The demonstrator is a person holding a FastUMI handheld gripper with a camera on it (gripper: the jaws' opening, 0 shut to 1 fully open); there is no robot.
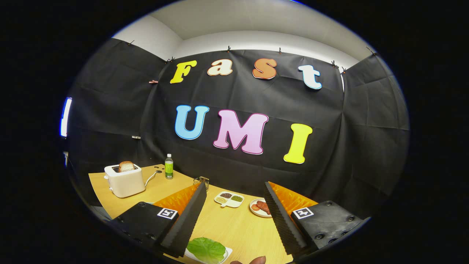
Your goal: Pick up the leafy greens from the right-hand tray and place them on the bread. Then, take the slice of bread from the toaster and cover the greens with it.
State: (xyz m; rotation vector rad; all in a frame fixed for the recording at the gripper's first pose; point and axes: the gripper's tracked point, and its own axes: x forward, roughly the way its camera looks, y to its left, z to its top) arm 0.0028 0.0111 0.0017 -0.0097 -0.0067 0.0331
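Claw (234,220) gapes empty, low in frame; the leafy greens (206,250) beneath look limp, light, tearable: pinch the leaf's edge gently.

Black cloth wall (256,99) behind a light wooden table (234,227), white ceiling (256,18) above

Green leafy greens (206,249), cream toaster (124,180), tan bread (126,166), yellow-wood table (234,227).
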